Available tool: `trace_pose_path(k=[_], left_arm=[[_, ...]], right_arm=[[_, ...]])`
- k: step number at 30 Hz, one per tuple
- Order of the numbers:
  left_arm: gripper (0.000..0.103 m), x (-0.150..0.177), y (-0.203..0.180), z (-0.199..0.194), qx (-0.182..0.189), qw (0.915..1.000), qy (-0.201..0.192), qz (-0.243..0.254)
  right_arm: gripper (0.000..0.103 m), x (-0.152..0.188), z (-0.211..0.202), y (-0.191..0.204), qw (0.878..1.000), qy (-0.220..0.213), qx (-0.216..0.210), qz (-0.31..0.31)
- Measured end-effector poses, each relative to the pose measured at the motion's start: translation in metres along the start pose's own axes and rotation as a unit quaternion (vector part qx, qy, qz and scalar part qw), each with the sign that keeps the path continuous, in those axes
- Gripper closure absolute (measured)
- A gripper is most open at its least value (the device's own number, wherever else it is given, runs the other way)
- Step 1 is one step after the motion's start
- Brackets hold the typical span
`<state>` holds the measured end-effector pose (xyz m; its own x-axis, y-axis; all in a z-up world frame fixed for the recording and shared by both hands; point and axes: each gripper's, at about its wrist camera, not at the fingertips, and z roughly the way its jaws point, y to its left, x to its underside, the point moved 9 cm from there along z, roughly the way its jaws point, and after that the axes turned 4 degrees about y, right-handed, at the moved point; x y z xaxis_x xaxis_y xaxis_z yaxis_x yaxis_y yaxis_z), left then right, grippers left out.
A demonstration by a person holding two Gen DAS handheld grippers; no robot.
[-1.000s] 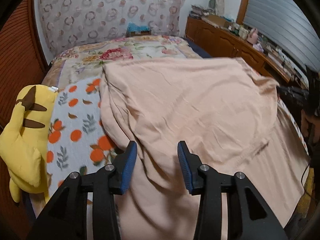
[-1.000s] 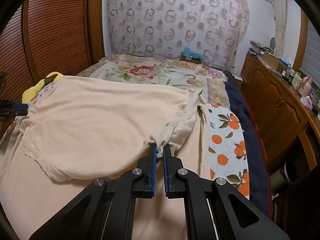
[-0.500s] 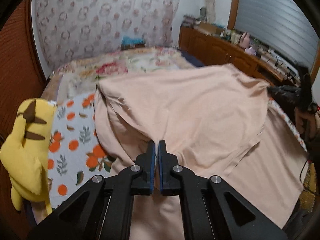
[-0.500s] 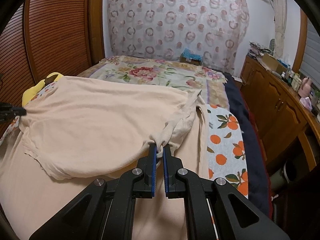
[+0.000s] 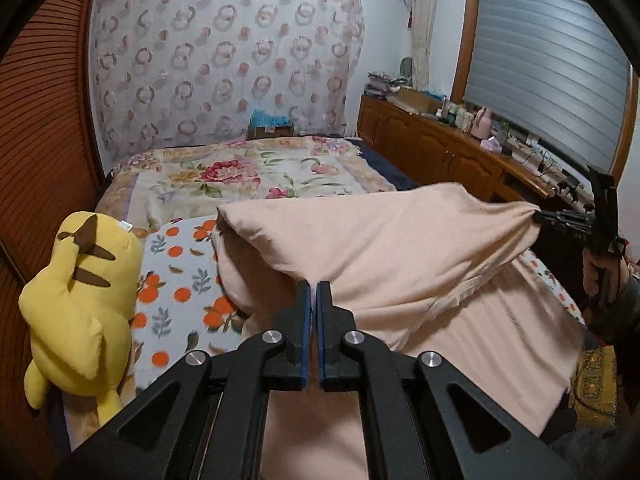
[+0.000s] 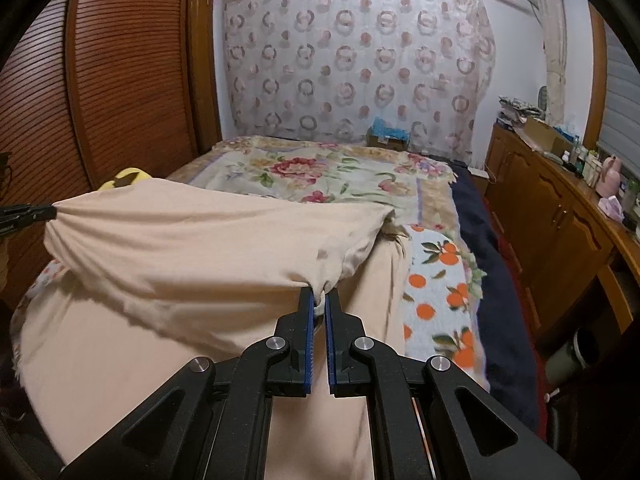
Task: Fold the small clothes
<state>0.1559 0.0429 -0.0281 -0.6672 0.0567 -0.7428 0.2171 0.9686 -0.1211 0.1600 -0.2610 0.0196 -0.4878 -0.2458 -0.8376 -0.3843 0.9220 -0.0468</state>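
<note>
A peach-coloured garment (image 5: 384,248) is stretched between my two grippers above the bed; its lower part still lies on the bed (image 5: 492,344). My left gripper (image 5: 313,286) is shut on one edge of it. My right gripper (image 6: 319,296) is shut on a bunched corner of the same garment (image 6: 208,252). In the left wrist view the right gripper (image 5: 560,218) holds the far corner at the right. In the right wrist view the left gripper (image 6: 28,214) holds the far corner at the left.
A yellow plush toy (image 5: 80,296) lies at the bed's left edge. An orange-print blanket (image 6: 440,280) and a floral cover (image 6: 320,172) cover the bed. A wooden cabinet (image 6: 560,220) with clutter runs along the right. A wooden slatted wardrobe (image 6: 120,80) stands at the left.
My left gripper closed on the garment's edge, then both grippers lifted it up off the bed. The right gripper stayed shut on its corner throughout.
</note>
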Motion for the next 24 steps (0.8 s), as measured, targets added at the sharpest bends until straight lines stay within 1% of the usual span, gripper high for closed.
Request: trace_pose_path(k=[5, 9, 11, 13, 14, 17, 21, 22, 24], left_arm=[[0.1, 0.018, -0.001, -0.029, 0.007, 0.9999, -0.007, -0.006], [0.1, 0.04, -0.004, -0.049, 0.012, 0.9998, -0.006, -0.012], [0.1, 0.05, -0.005, -0.056, 0.007, 0.9999, -0.004, -0.013], [0.1, 0.065, -0.007, -0.057, -0.005, 0.9999, 0.007, -0.013], [0.1, 0.07, -0.007, -0.056, -0.008, 0.9998, 0.013, -0.012], [0.099, 0.095, -0.009, -0.044, -0.011, 0.9991, 0.039, -0.013], [0.099, 0.119, -0.003, -0.026, -0.022, 0.9971, 0.069, -0.021], [0.099, 0.123, -0.001, -0.022, -0.023, 0.9966, 0.075, -0.024], [0.093, 0.129, 0.001, -0.019, -0.02, 0.9958, 0.083, -0.033]], right_arm=[[0.098, 0.031, -0.043, 0.005, 1.0, -0.004, -0.02, 0.002], [0.098, 0.055, -0.078, 0.011, 1.0, 0.001, -0.025, -0.013], [0.098, 0.062, -0.092, 0.009, 1.0, 0.006, -0.022, -0.016], [0.098, 0.072, -0.102, 0.007, 1.0, 0.014, -0.018, -0.019], [0.098, 0.073, -0.102, 0.007, 0.999, 0.021, -0.018, -0.018], [0.098, 0.092, -0.094, 0.008, 0.999, 0.047, -0.013, -0.02], [0.098, 0.121, -0.063, 0.013, 0.995, 0.094, -0.021, -0.018], [0.098, 0.123, -0.054, 0.014, 0.994, 0.103, -0.022, -0.02], [0.098, 0.131, -0.041, 0.014, 0.993, 0.119, -0.013, -0.024]])
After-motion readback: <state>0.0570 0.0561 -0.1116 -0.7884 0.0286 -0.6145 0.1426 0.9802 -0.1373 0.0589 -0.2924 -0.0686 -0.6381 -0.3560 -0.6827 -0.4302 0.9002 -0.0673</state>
